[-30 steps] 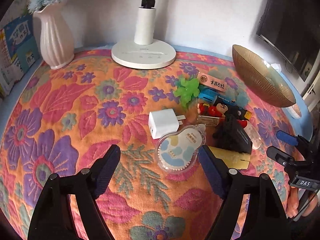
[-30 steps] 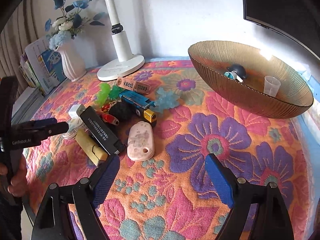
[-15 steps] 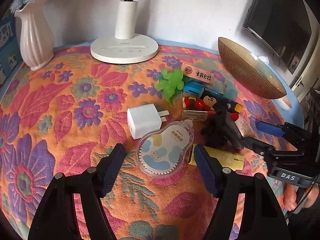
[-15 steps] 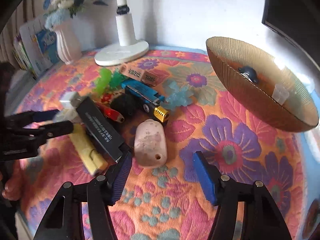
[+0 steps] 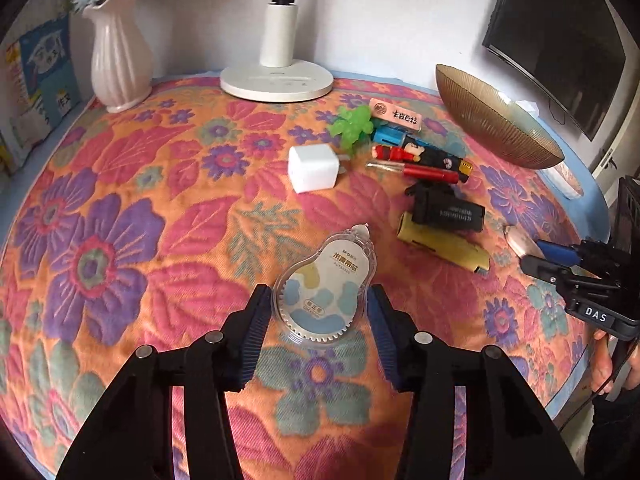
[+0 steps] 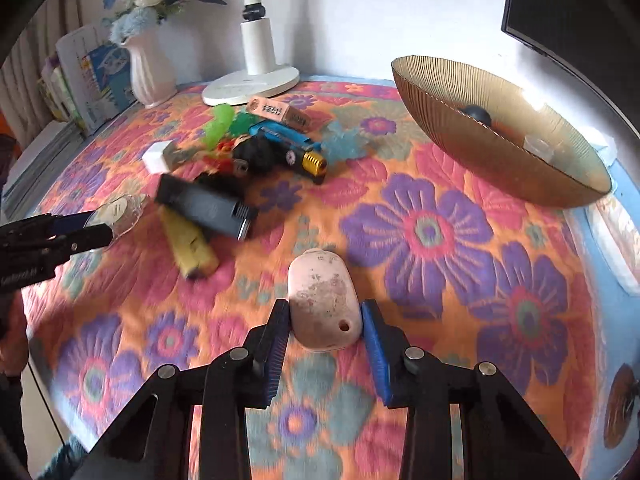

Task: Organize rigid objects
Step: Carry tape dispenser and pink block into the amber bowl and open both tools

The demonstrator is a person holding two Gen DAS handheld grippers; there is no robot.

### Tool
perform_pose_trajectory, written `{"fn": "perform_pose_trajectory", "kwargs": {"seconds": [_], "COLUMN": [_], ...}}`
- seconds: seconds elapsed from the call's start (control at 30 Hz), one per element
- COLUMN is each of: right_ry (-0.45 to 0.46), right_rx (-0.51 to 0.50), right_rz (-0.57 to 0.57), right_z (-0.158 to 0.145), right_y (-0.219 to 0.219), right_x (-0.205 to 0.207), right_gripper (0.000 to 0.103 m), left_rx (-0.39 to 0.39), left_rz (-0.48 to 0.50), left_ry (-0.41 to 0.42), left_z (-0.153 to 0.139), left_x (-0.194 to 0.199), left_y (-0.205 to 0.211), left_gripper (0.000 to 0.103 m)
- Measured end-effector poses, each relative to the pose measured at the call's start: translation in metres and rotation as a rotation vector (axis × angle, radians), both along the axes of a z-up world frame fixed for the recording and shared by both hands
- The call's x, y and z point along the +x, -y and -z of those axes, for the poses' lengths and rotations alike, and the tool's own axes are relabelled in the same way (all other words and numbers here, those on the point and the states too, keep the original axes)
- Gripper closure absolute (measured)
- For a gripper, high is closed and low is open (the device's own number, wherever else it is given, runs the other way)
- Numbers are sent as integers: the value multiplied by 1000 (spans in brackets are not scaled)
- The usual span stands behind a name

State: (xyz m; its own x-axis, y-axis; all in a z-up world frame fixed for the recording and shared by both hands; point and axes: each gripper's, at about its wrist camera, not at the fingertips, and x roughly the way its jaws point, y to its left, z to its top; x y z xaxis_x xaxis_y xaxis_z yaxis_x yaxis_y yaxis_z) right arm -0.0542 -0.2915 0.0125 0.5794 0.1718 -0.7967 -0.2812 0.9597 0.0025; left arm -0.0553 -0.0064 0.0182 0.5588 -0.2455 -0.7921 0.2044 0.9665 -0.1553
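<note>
A clear correction tape dispenser (image 5: 324, 292) lies on the flowered cloth between the pads of my left gripper (image 5: 320, 320). Its jaws are closing, and a thin gap still shows at the left pad. A pinkish oval case (image 6: 324, 300) with a small hole sits between the pads of my right gripper (image 6: 325, 322). Those jaws are also closing, and both pads touch its sides. A loose pile lies beyond: white charger cube (image 5: 312, 168), green toy (image 5: 352, 126), pink eraser box (image 5: 396, 114), black box (image 5: 448, 210), yellow bar (image 5: 444, 242).
A ribbed amber bowl (image 6: 500, 140) at the back right holds a dark ball and a small clear cup. A white lamp base (image 5: 276, 80) and a pale vase (image 5: 120, 60) stand along the wall. A person's hand shows at each view's side edge.
Both grippers have come forward over their objects. Their jaws have narrowed from wide apart to close around the tape dispenser and the pink oval case.
</note>
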Motion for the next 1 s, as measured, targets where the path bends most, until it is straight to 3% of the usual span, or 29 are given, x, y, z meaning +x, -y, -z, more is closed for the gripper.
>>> {"fn": "perform_pose_trajectory", "kwargs": {"seconds": [0.07, 0.1, 0.13, 0.2, 0.27, 0.33, 0.37, 0.43, 0.57, 0.73, 0.9, 1.0], "right_ry": [1, 7, 8, -9, -8, 11, 24, 44, 48, 168, 271, 241], "right_rx": [4, -1, 4, 55, 87, 55, 29, 3, 33, 73, 73, 89], "right_rz": [-6, -1, 4, 8, 19, 28, 33, 26, 55, 126, 260, 337], "right_z": [2, 4, 4, 4, 4, 6, 6, 5, -3, -58, -114, -125], "right_y": [0, -1, -2, -1, -1, -5, -8, -9, 2, 39, 92, 121], "right_x": [-7, -8, -6, -1, 2, 2, 1, -4, -10, -11, 10, 34], "right_gripper": [67, 67, 65, 45, 43, 44, 53, 68, 69, 69, 69, 69], "left_rx": [20, 46, 81, 146, 183, 164, 153, 148, 103, 11, -14, -20], "left_rz": [2, 9, 5, -6, 31, 61, 77, 87, 80, 110, 212, 252], "left_ry": [4, 2, 4, 39, 53, 60, 65, 72, 103, 228, 330, 291], "left_z": [0, 1, 2, 3, 7, 7, 5, 3, -14, -82, -137, -137], "left_x": [-6, -5, -5, -3, 2, 0, -2, -6, -12, 3, 45, 76], "left_y": [0, 3, 6, 14, 23, 28, 29, 34, 40, 64, 132, 176], "left_gripper": [55, 42, 22, 15, 20, 47, 58, 57, 57, 57, 57, 57]}}
